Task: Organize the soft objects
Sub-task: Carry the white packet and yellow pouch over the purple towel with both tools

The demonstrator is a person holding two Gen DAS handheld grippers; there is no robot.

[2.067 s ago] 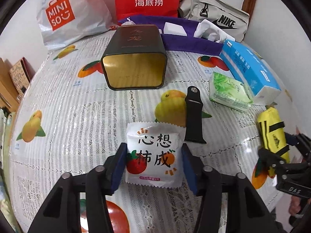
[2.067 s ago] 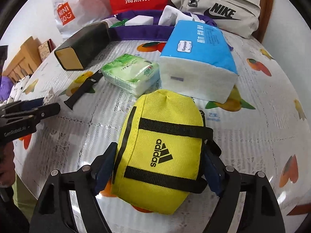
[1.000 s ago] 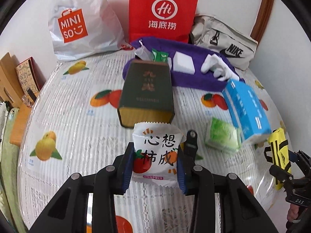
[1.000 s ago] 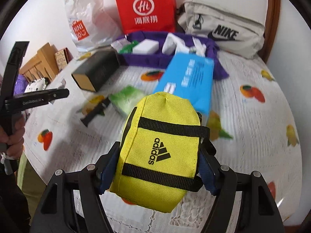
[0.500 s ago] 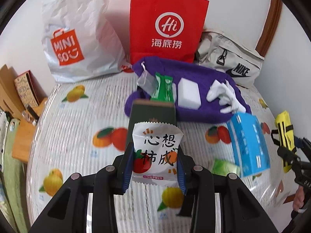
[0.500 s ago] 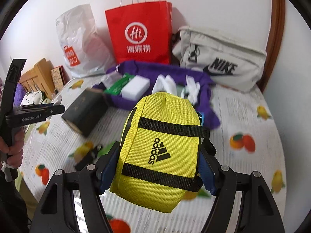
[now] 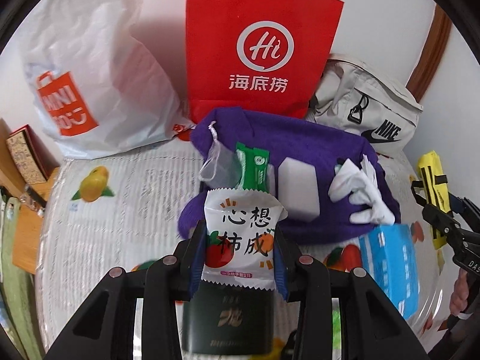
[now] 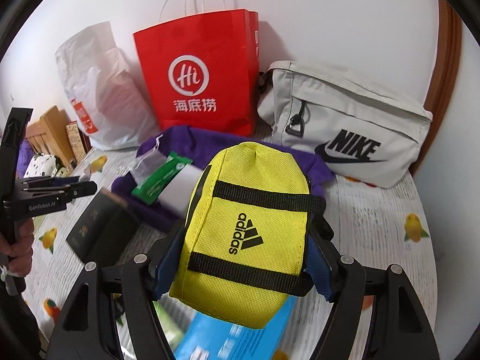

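left tongs (image 7: 240, 253): closed on the snack packet (image 7: 241, 240), gripped by its side edges, held up off the surface in front of the purple cloth (image 7: 315, 150)
right tongs (image 8: 244, 262): clamped across the yellow adidas pouch (image 8: 249, 228), airborne, above the blue tissue pack (image 8: 237, 336)
drop zone (guess): purple cloth, already carrying a green sachet (image 7: 255, 168), white block (image 7: 297, 189), white crumpled item (image 7: 363, 192)
risk 1: packet is slick film held only at the edges; it could slip or buckle if the grip eases early
risk 2: both tongs head for the same cloth, so they could collide
risk 3: pouch is bulky and may land on or shove the items already there
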